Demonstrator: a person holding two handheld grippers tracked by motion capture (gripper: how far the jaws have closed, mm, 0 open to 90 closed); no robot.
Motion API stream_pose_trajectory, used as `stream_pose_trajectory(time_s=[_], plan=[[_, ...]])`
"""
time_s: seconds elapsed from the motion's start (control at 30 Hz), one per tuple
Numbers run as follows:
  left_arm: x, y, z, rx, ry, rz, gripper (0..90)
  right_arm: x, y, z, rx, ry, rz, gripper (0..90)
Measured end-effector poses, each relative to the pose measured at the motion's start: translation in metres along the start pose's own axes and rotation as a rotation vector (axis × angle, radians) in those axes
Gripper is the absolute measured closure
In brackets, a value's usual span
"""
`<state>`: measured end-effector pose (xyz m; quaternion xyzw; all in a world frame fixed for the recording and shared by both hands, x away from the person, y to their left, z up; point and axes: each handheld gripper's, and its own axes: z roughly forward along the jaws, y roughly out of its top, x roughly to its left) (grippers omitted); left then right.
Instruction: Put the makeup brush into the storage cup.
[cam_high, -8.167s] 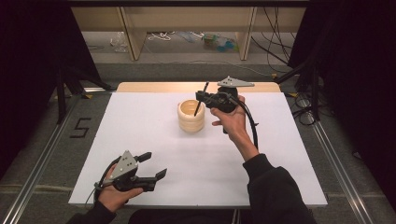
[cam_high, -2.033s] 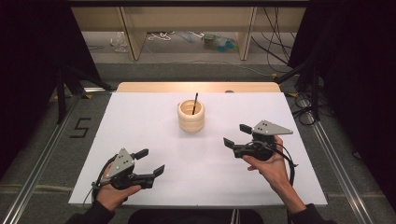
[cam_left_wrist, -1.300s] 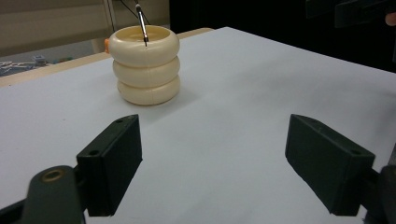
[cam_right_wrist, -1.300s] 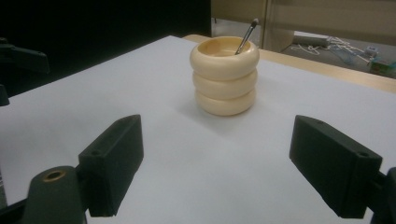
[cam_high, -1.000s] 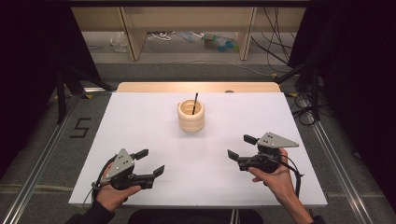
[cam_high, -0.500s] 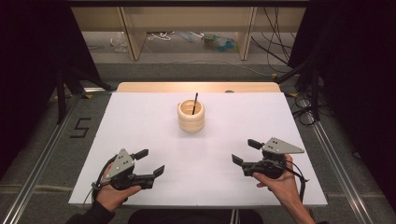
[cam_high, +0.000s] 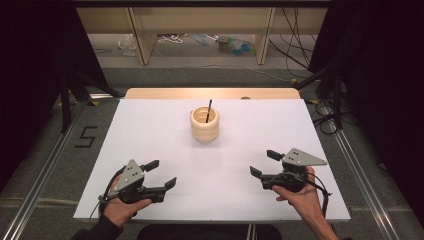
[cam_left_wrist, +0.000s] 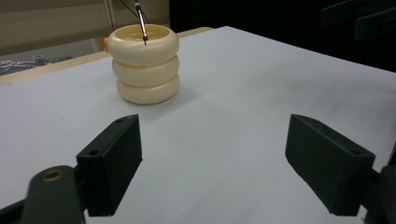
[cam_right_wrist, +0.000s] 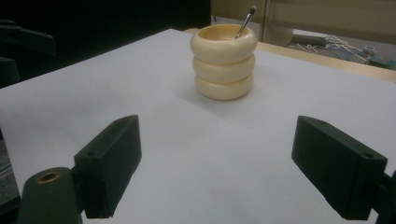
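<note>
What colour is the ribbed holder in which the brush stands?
Cream, almost ivory; the holder shows best in the right gripper view.

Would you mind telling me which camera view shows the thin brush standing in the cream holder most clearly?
The right gripper view: the brush leans on the rim of the holder, bristle tip visible. The left gripper view crops its top. In the high view it is a thin dark line.
</note>
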<state>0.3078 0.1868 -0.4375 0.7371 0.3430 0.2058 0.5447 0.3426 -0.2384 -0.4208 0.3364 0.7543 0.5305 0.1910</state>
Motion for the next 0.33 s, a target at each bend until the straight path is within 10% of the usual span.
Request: stream_pose_trajectory(time_s=[0.33], plan=[[0.0005, 0.0003, -0.0002, -0.001, -0.003, 0.002, 18.7, -0.0013, -0.0005, -0.0006, 0.007, -0.003, 0.008, 16.8]])
